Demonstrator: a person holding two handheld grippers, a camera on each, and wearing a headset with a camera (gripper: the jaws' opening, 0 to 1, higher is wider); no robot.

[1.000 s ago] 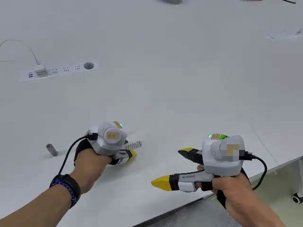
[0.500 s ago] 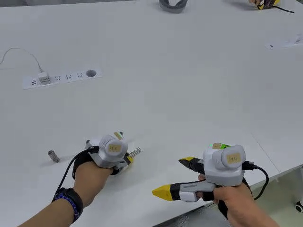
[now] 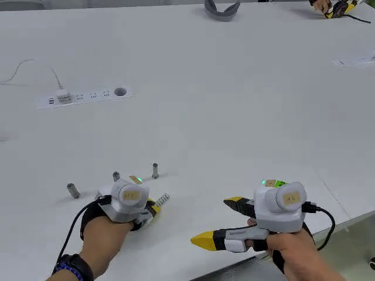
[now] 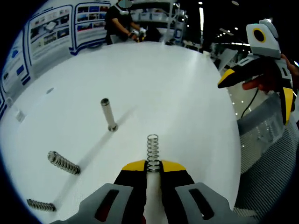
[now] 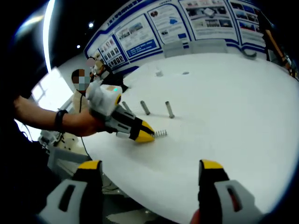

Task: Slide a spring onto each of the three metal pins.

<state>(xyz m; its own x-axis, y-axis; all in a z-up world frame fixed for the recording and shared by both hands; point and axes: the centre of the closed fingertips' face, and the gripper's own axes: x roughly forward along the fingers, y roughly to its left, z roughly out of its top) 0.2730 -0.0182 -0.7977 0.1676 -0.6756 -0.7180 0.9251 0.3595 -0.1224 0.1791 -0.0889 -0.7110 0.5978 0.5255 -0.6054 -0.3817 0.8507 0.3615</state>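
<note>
Left gripper (image 4: 147, 166) is clamping a spring (image 4: 152, 148) at the white tabletop (image 3: 234, 117); right gripper's (image 5: 150, 165) fingers (image 5: 91, 169) are standing apart; posters (image 5: 205, 18) are lining walls.

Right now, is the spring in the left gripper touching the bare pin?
Apart. The left gripper view shows the spring clamped in the left gripper, with white table between it and the upright bare pin.

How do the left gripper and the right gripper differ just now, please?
The left gripper is shut on a spring; the right gripper is open and empty. The left gripper is near the bare pin; the right gripper hangs by the table edge, farther off. Both have yellow tips.
</note>
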